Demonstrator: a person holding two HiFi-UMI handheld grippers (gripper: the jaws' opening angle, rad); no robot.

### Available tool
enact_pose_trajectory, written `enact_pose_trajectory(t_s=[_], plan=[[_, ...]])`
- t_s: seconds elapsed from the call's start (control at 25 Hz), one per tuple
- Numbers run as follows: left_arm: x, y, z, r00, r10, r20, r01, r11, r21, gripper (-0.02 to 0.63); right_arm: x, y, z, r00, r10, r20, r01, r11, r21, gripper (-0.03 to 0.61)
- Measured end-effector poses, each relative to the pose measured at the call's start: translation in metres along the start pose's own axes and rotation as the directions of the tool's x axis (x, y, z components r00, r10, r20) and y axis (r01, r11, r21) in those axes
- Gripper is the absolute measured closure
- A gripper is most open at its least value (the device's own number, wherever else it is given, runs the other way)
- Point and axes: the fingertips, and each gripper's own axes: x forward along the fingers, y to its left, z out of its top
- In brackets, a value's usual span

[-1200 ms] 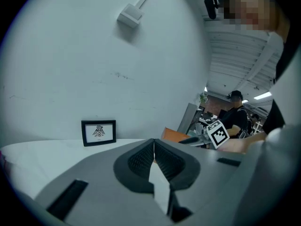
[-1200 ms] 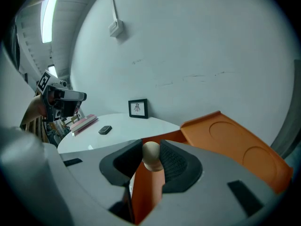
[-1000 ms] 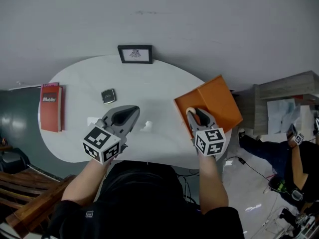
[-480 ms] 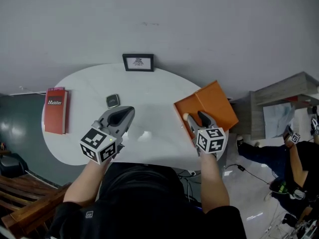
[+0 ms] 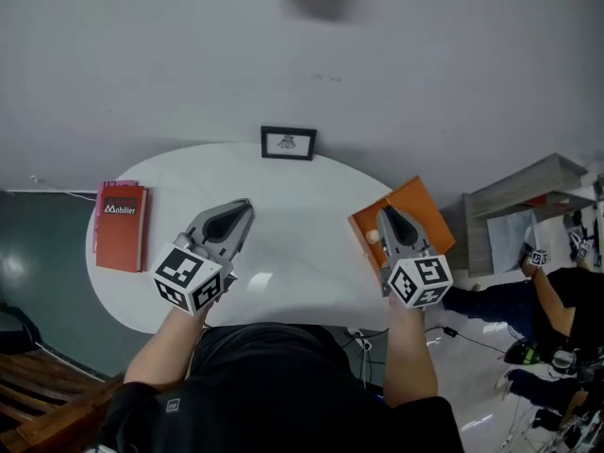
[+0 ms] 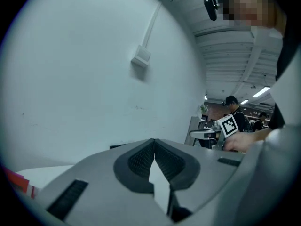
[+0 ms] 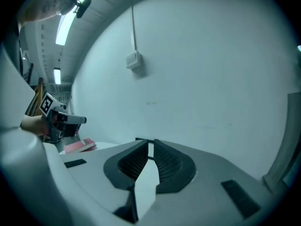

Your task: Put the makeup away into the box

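Orange open cardboard box (image 5: 429, 220) was seen at the right end of the white oval table (image 5: 302, 206), overhanging the edge slightly. One small pale round item (image 5: 374, 237), judged to be makeup, was lying inside the box near its left wall. The right gripper (image 5: 387, 213) was held over the box, just beside that item but not on it. Its jaws were closing, a narrow gap was left, and nothing was between them. The left gripper (image 5: 243, 206) was held over the table's middle, jaws brought fully together and empty. No further makeup was seen on the bare tabletop, but the patch under the left gripper was hidden, so it could not be ruled out. A red book (image 5: 121, 239) at the left end and a small black-framed picture (image 5: 289, 143) at the back edge were judged not part of the job. The step was judged as release done, with the retreat to follow. For a clean retreat, the right gripper should be taken straight up and clear of the box wall, so the light box is not dragged further off the edge. The hidden patch should be checked before the task is called finished. Any next pick should be approached with the jaws opened first.
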Motion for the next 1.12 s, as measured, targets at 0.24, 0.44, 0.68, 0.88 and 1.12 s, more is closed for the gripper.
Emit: enact_pose_trajectory(t_s=[0.24,0.44,0.68,0.88,1.12], plan=[[-0.075,0.071,0.004,0.998,0.024,0.053,-0.023,1.000,-0.009,0.600,0.049,0.136,0.037,0.986,0.140,0.091,-0.134,0.988,-0.073,0.529],[-0.120,0.116,-0.005,0.998,0.015,0.053,-0.013,1.000,-0.023,0.600,0.089,0.207,0.027,0.989,0.136,0.059,-0.135,0.990,-0.031,0.526],[-0.140,0.137,-0.020,0.999,0.005,0.039,-0.003,0.998,-0.060,0.600,0.128,0.260,-0.015,0.978,0.185,-0.093,-0.186,0.983,0.001,0.369],[-0.134,0.149,-0.038,1.000,0.025,0.001,-0.024,0.997,-0.077,0.600,0.151,0.266,-0.058,0.958,0.217,-0.185,-0.218,0.976,0.013,0.335],[-0.117,0.152,-0.075,0.995,0.029,-0.095,-0.039,0.993,-0.109,0.600,0.182,0.257,-0.121,0.927,0.234,-0.294,-0.227,0.972,0.060,0.319]])
